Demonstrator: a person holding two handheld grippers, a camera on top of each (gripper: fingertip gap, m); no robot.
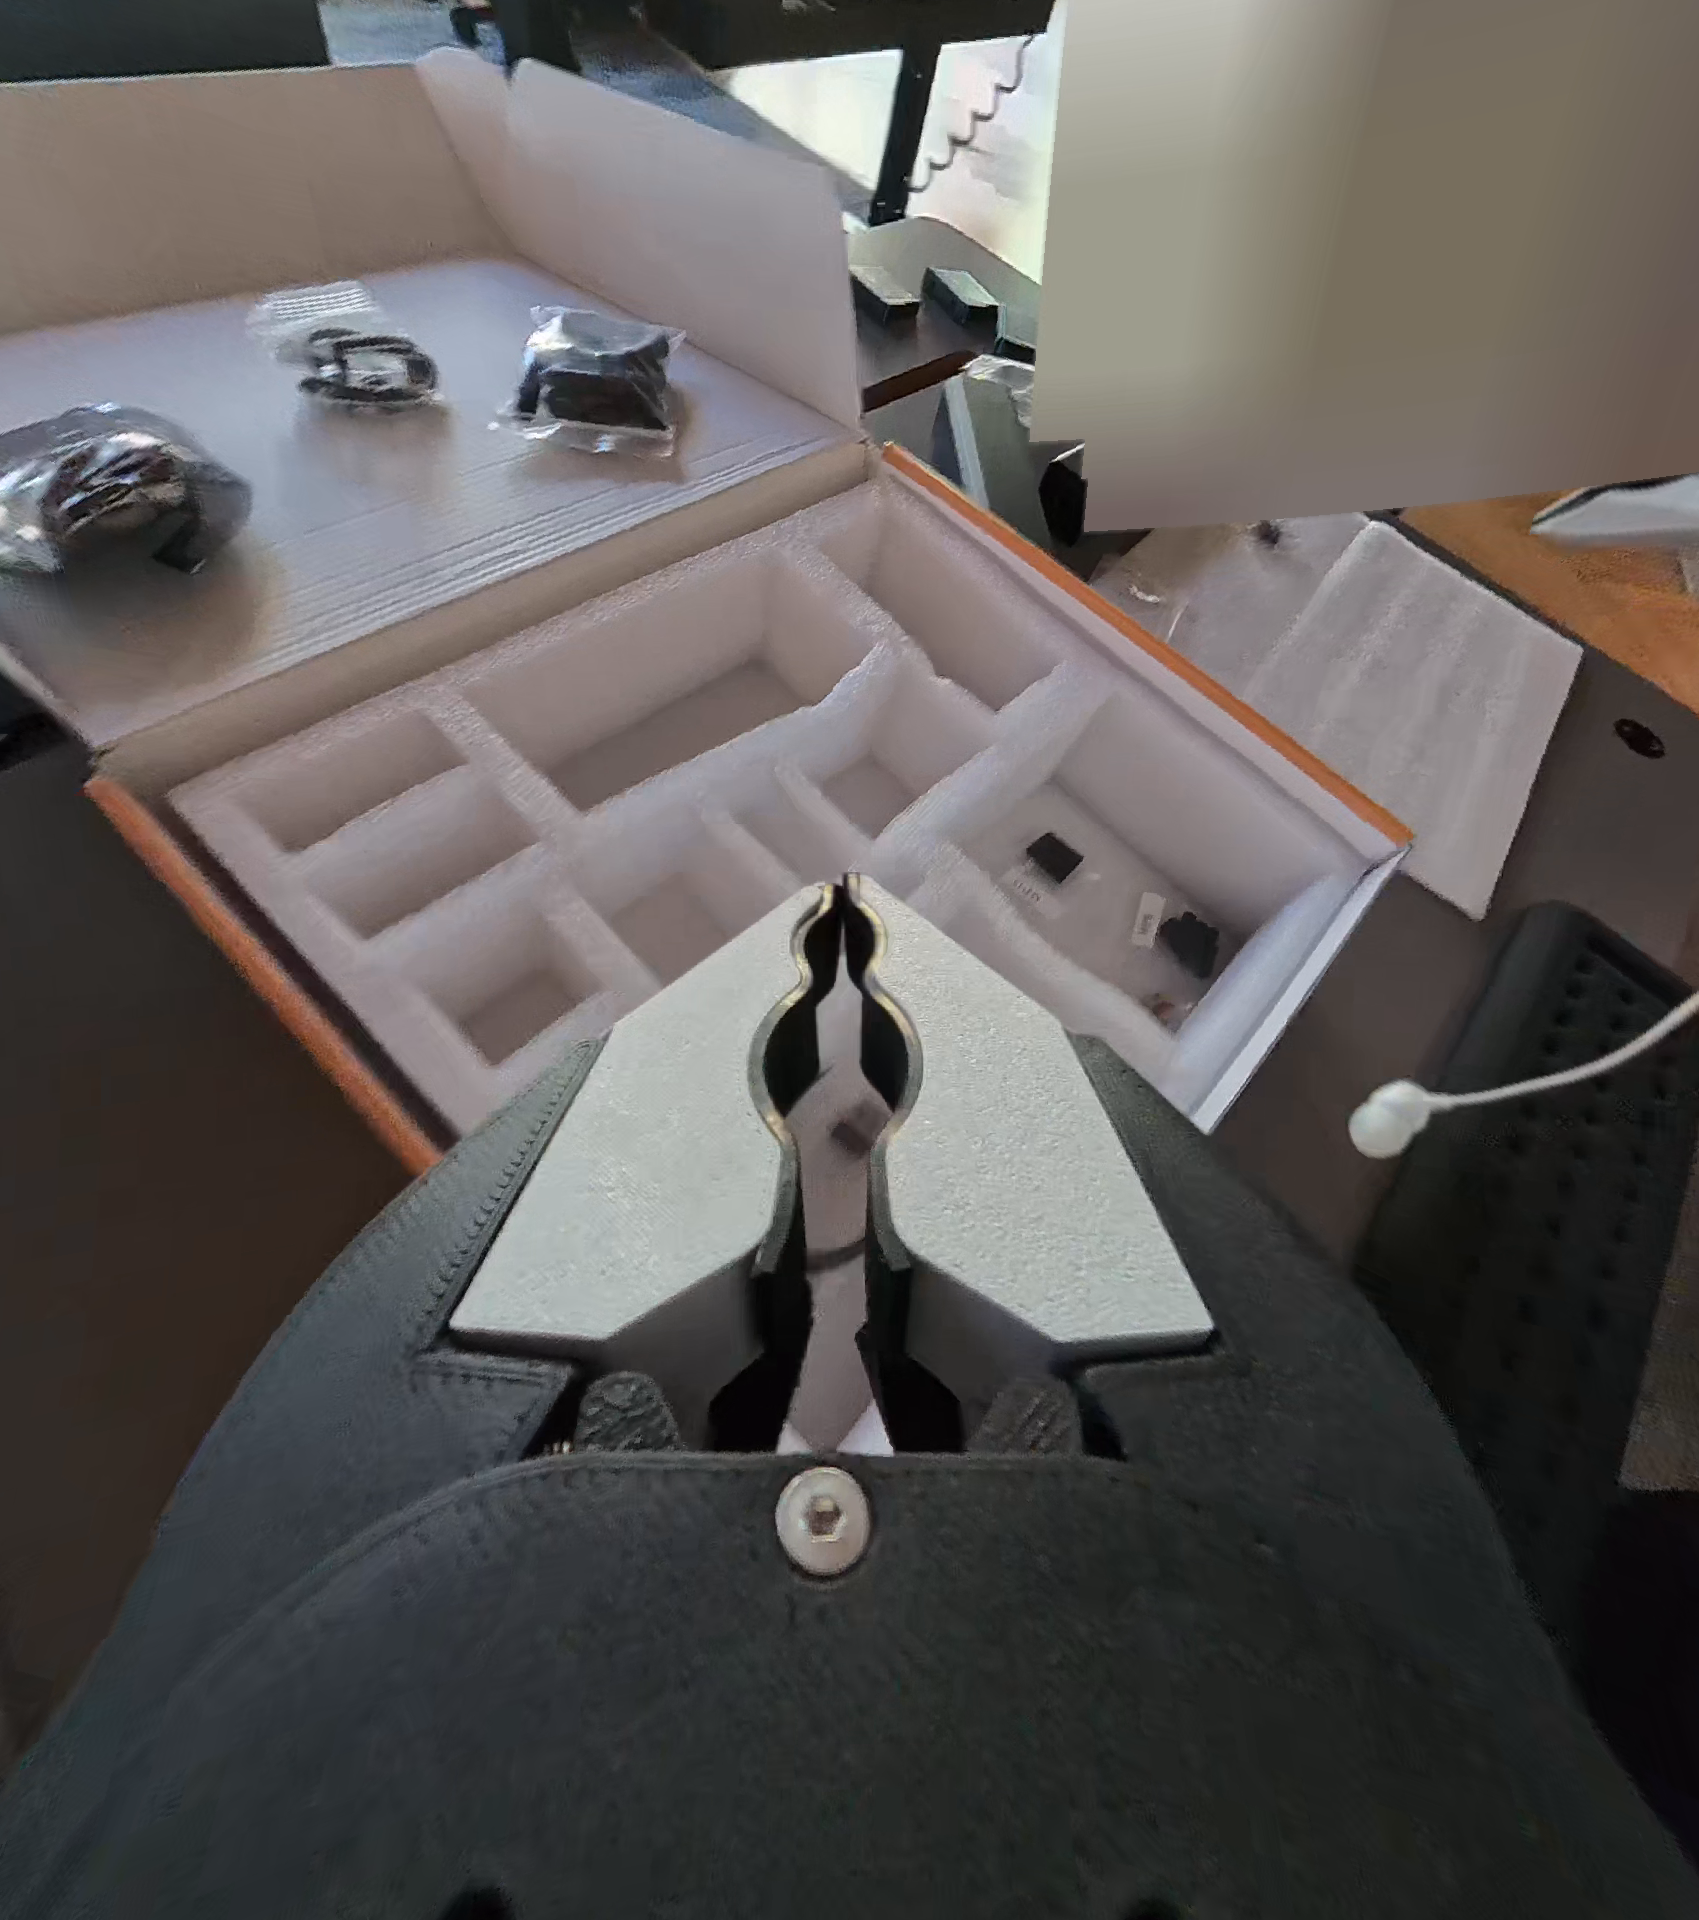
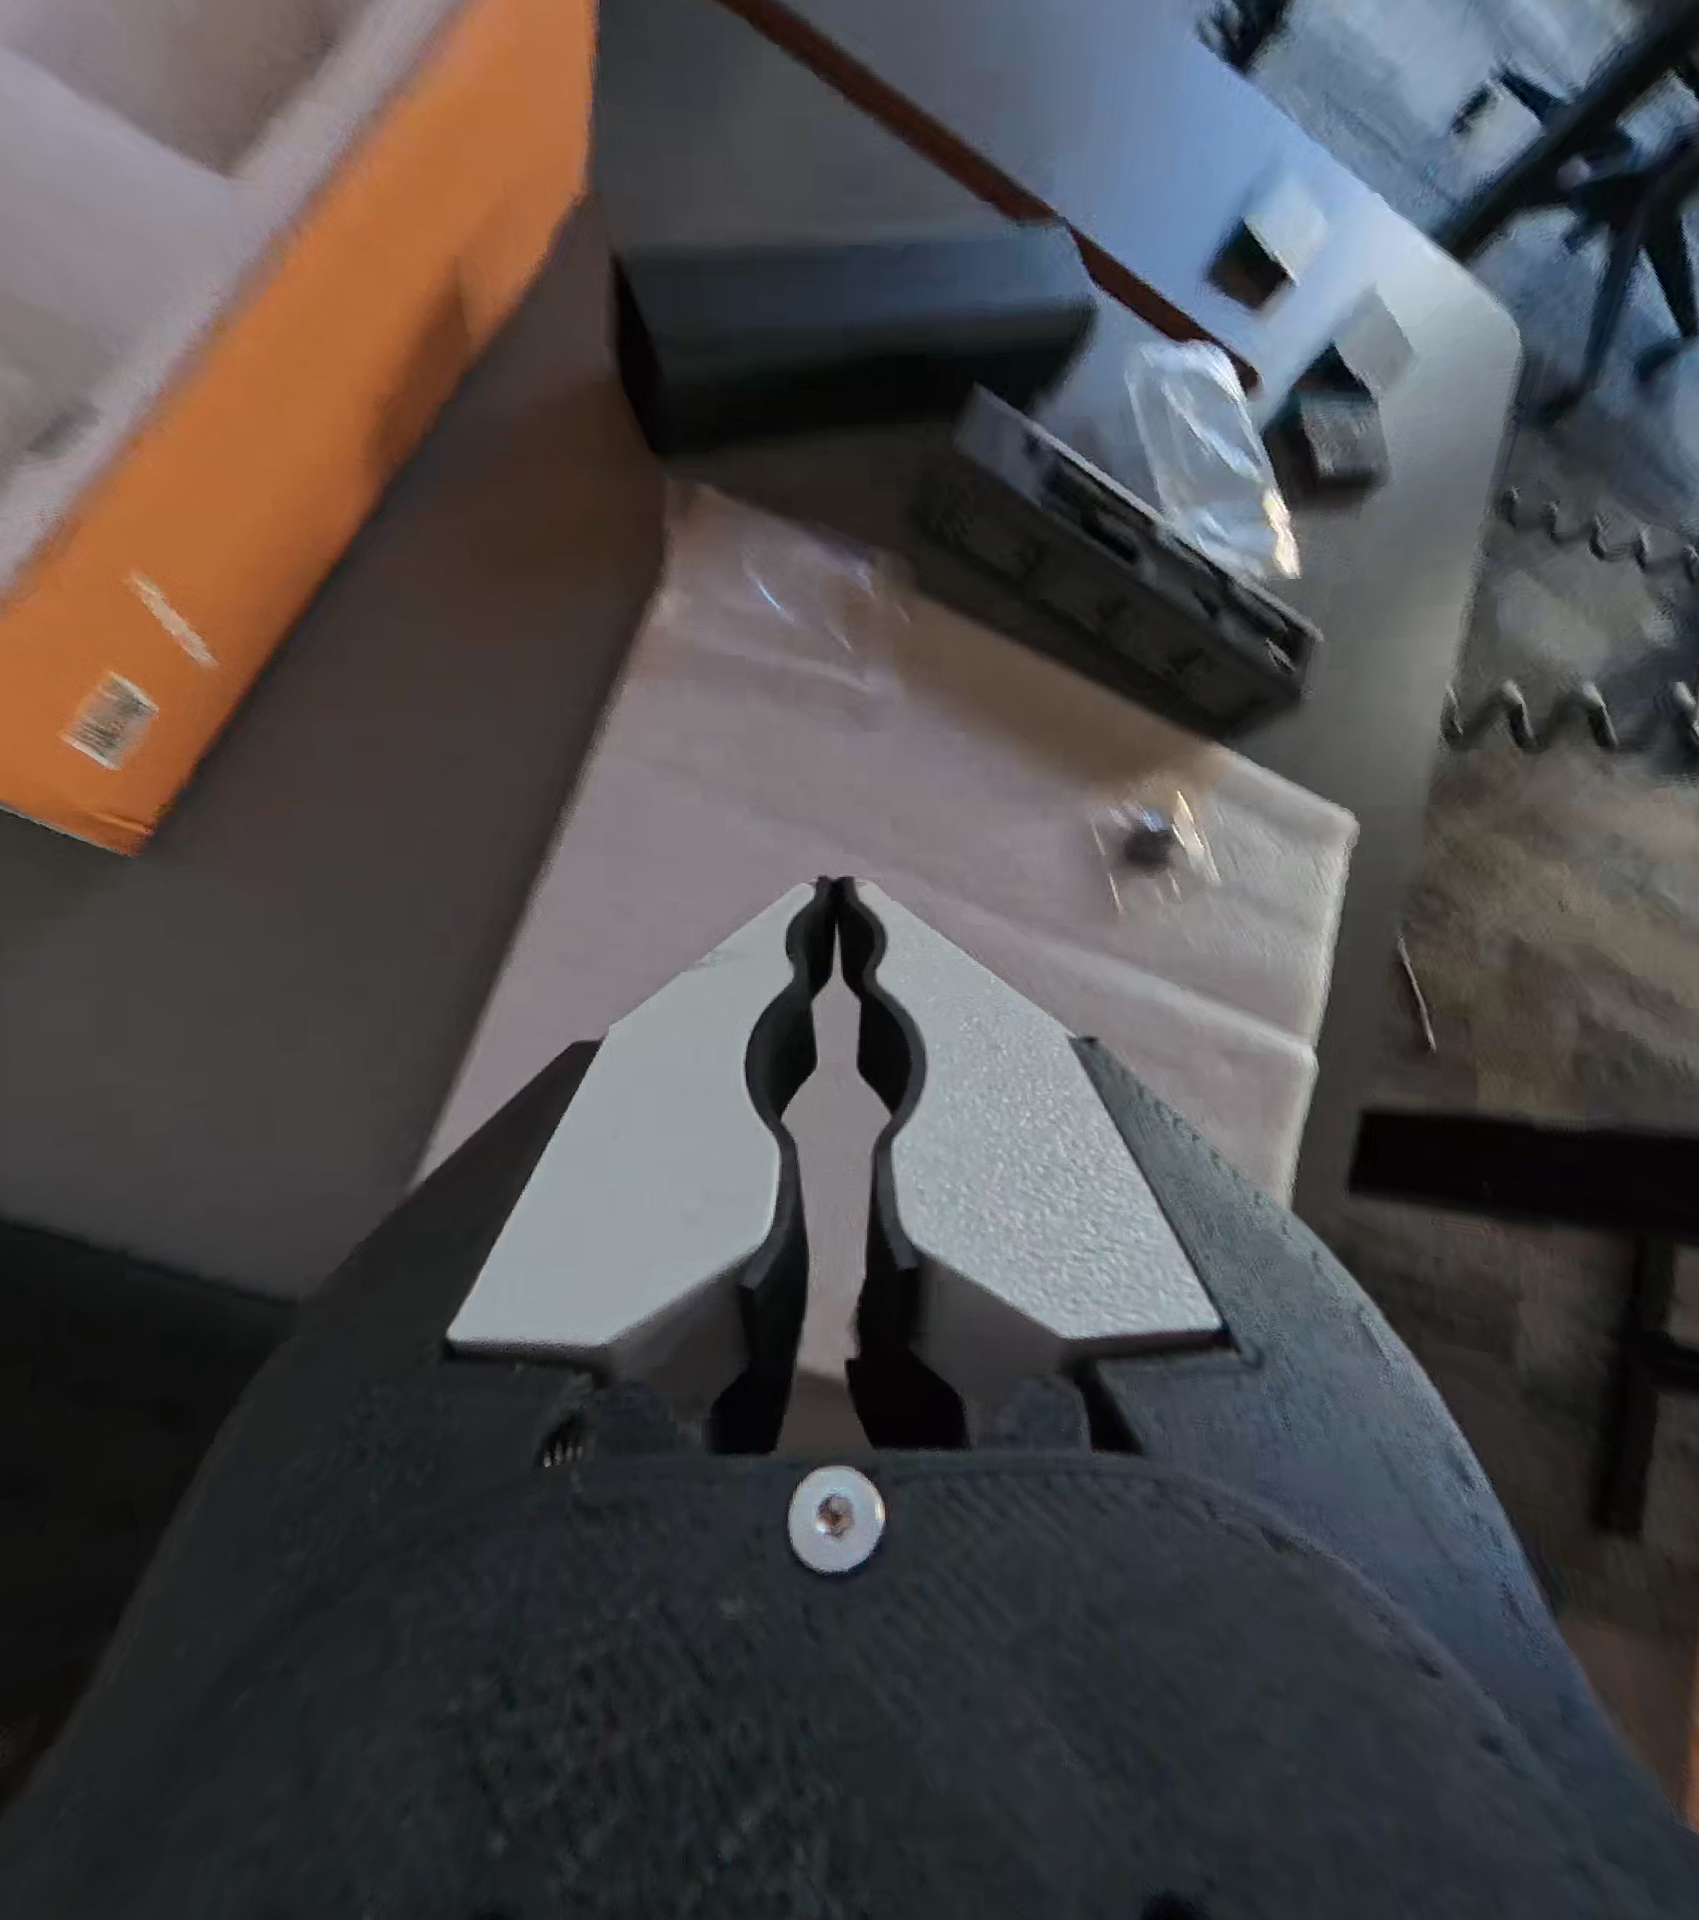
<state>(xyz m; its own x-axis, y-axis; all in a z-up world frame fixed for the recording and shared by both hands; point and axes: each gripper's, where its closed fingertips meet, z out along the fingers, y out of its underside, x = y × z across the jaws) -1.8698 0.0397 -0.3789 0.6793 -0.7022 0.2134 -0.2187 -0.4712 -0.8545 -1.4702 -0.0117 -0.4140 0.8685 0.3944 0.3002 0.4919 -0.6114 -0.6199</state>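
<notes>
While its tips meet with nothing between them, the left gripper (image 1: 843,883) hangs over the near edge of an open orange box (image 1: 1146,634) lined with white foam compartments (image 1: 658,717). Three bagged black parts (image 1: 596,379) lie on its lid, far left. The right gripper (image 2: 832,883), likewise closed and empty, hovers above a white foam sheet (image 2: 824,727), right of the box.

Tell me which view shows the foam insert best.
Left wrist view: the foam insert fills the open orange box, every compartment visible past the shut left gripper. Right wrist view catches only a blurred corner at upper left.
</notes>
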